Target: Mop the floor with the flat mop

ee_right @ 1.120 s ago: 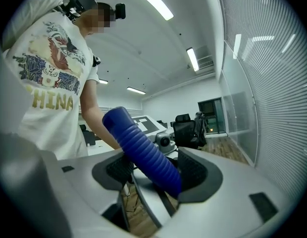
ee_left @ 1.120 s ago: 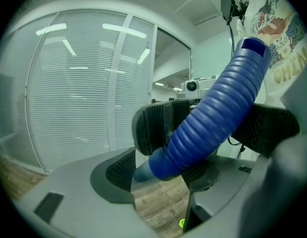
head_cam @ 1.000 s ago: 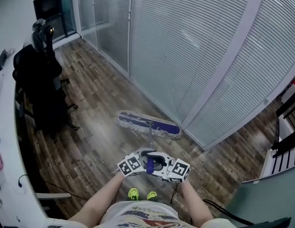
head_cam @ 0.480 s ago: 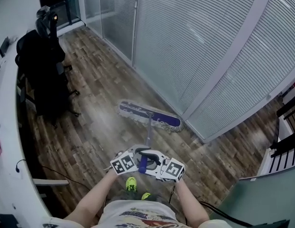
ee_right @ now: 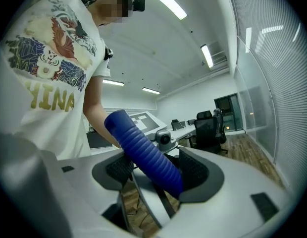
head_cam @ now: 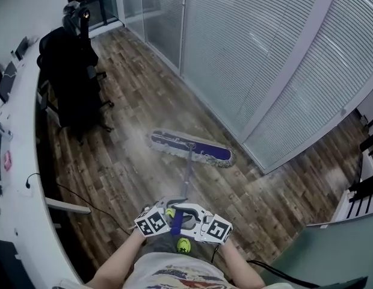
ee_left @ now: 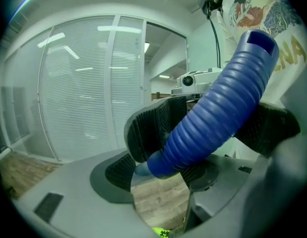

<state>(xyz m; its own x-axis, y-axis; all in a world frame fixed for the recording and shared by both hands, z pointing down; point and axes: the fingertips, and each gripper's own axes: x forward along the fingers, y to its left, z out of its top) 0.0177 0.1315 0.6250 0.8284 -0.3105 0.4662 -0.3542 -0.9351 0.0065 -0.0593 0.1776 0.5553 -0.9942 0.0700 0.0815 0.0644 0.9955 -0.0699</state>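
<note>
Floorboards (head_cam: 135, 110) in brown plank pattern fill the head view. At 10 o'clock stands a black office chair (head_cam: 71, 80), pulled against a curved white surface (head_cam: 21, 179) that runs down the 9 o'clock side. A thin cable (head_cam: 90, 200) trails over the floor near it. From 12 to 3 o'clock a glass partition with shut blinds (head_cam: 258, 53) closes the room off. The flat mop (head_cam: 189, 148) lies flat on the floor at 12 o'clock, just short of the partition: a long blue pad with a pale fringe. Its handle (head_cam: 186, 179) slants back to the left hand-held gripper (head_cam: 159, 218) and right hand-held gripper (head_cam: 201, 223), held side by side above yellow-green shoes (head_cam: 183, 244).

In the left gripper view, the left hand-held gripper (ee_left: 208, 128) is clamped on the blue ribbed grip (ee_left: 218, 108), which crosses between its black pads (ee_left: 148, 128); blinds (ee_left: 79, 93) show behind.

In the right gripper view, the right hand-held gripper (ee_right: 156, 170) likewise squeezes the ribbed grip (ee_right: 143, 152), with the person's printed T-shirt (ee_right: 44, 78) at 10 o'clock and the chair (ee_right: 208, 128) at 3 o'clock.
</note>
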